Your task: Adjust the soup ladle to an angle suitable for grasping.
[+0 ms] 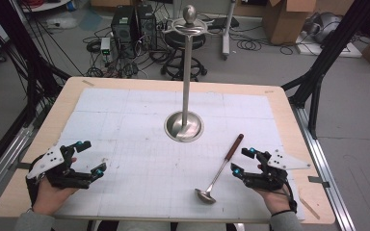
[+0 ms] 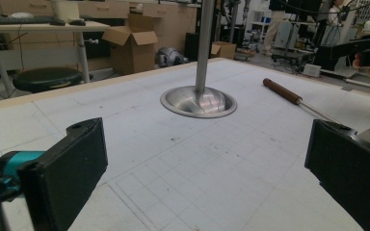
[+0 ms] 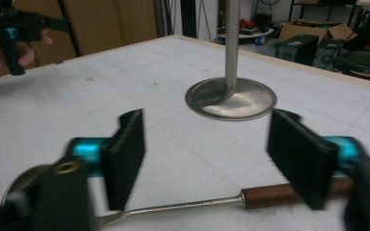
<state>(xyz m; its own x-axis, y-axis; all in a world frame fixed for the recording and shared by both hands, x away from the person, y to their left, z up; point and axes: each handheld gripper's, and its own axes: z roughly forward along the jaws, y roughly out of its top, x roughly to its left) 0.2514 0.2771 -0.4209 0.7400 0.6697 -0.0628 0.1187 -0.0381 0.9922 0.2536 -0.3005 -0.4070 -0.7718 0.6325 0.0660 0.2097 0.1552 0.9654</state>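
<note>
A steel ladle [image 1: 218,173] with a brown wooden handle lies flat on the white gridded mat [image 1: 139,120], its bowl toward the near edge. It crosses under the jaws in the right gripper view, ladle [image 3: 274,196]. A tall steel stand [image 1: 185,124] with a round base and hooks at its top rises mid-table. My right gripper [image 1: 243,160] hovers open just right of the ladle, nothing between its jaws. My left gripper [image 1: 91,157] rests open at the near left, also holding nothing.
The wooden table [image 1: 289,120] edge frames the mat. Beyond it on the floor are a stool [image 1: 185,53], computer towers, cables and cardboard boxes. Black frame legs stand at both sides.
</note>
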